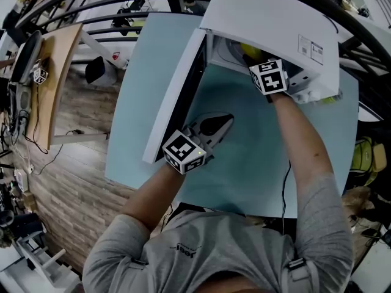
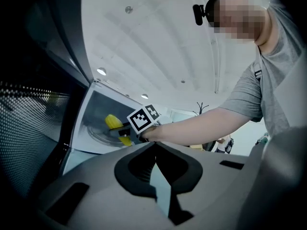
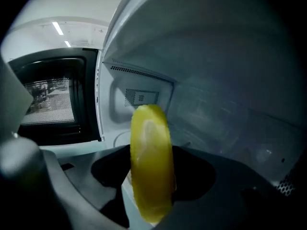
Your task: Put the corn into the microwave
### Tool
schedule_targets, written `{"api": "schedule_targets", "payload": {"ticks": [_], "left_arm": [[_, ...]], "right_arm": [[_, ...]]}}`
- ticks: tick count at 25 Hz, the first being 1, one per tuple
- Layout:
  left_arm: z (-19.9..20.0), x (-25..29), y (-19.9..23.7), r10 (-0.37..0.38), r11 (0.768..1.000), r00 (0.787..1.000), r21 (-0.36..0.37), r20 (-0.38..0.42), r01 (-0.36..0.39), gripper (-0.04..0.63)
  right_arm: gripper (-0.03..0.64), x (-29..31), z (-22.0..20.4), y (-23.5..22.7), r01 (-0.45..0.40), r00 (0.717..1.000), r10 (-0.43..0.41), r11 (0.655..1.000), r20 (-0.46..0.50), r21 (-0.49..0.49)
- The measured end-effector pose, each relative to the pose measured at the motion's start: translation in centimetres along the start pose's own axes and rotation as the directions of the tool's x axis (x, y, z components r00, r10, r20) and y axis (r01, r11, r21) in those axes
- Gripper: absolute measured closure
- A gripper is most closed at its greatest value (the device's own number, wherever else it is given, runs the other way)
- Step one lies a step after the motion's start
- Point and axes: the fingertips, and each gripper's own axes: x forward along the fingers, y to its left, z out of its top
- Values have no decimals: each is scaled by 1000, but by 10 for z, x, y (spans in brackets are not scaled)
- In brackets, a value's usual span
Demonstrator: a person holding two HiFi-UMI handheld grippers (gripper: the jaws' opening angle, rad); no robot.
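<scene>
The white microwave [image 1: 275,23] stands on a pale blue table [image 1: 244,163] with its door [image 1: 177,96] swung open to the left. My right gripper [image 1: 247,57] reaches into the cavity, shut on a yellow corn cob [image 3: 151,162]. In the left gripper view the corn [image 2: 113,122] hangs just above the glass turntable [image 2: 98,134]. My left gripper [image 1: 223,122] sits low in front of the cavity, beside the door's inner face. Its jaws are shut with nothing between them, apart from the door.
A wooden desk [image 1: 55,84] with cables and gear stands on the left, across a strip of wood floor. A yellow-green bag [image 1: 363,157] lies off the table's right edge. Black railings curve behind the microwave.
</scene>
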Motion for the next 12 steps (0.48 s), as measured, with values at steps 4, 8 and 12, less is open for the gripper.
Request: {"api": "schedule_targets", "payload": {"ticks": [4, 8, 12], "left_arm": [[-3, 0, 1, -2, 1000, 1000, -3, -6, 2, 577], [-5, -2, 2, -1, 1000, 1000, 0, -7, 1, 577], [-4, -4, 4, -1, 1000, 1000, -2, -6, 1, 577]], "right_arm": [[347, 6, 1, -1, 9, 1000, -9, 1000, -15, -22], [348, 13, 3, -3, 27, 999, -29, 996, -23, -86], [347, 18, 2, -2, 39, 998, -46, 989, -46, -145]]}}
